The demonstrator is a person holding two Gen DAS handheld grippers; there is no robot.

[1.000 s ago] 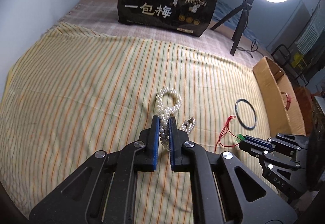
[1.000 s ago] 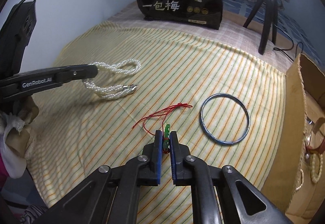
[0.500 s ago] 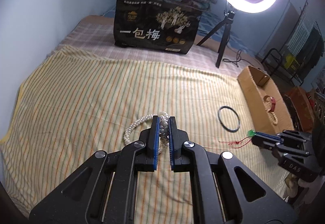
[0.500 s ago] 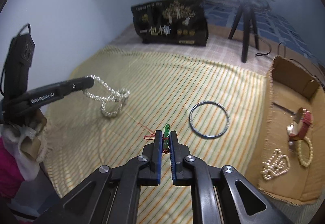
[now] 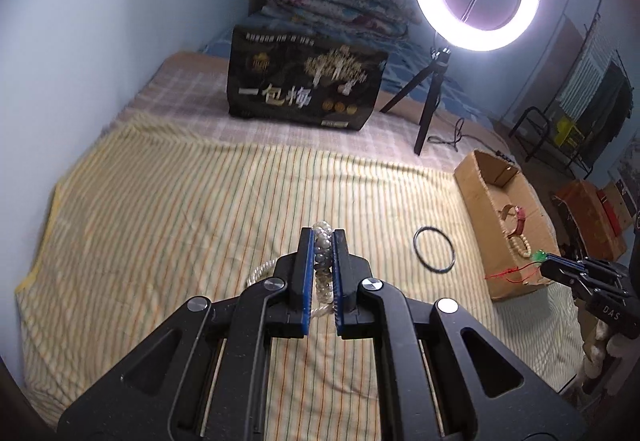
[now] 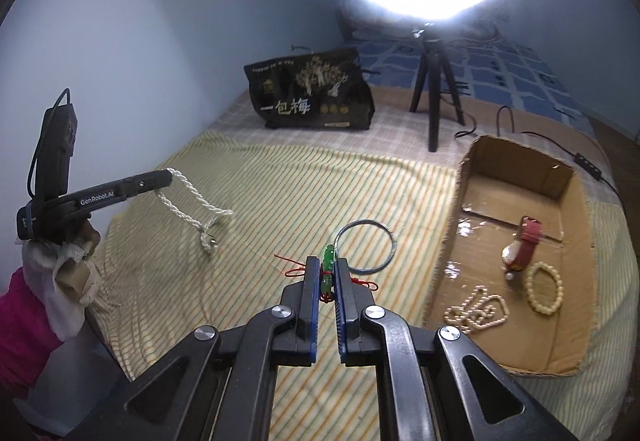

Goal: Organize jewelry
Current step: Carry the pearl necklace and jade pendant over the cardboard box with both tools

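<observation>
My left gripper [image 5: 322, 237] is shut on a white pearl necklace [image 5: 323, 261] and holds it above the striped cloth; in the right wrist view the necklace [image 6: 192, 207] hangs from it, its clasp end near the cloth. My right gripper [image 6: 328, 265] is shut on a green pendant [image 6: 328, 269] with a red cord [image 6: 290, 271], lifted above the cloth left of the cardboard box [image 6: 460, 197]. It shows in the left wrist view [image 5: 546, 261] by the box's near corner. A dark bangle [image 6: 390, 237] lies on the cloth beside the box.
The box [image 5: 476, 197] holds a red-strapped watch [image 6: 524, 245], a pearl bracelet [image 6: 558, 291] and a pearl chain [image 6: 478, 311]. A black printed bag [image 5: 304, 89] and a ring light on a tripod [image 5: 430, 109] stand at the back. A wall runs along the left.
Both grippers have risen away from the cloth with their loads. The necklace has lifted off the cloth. The pendant and its cord have come up and moved toward the box.
</observation>
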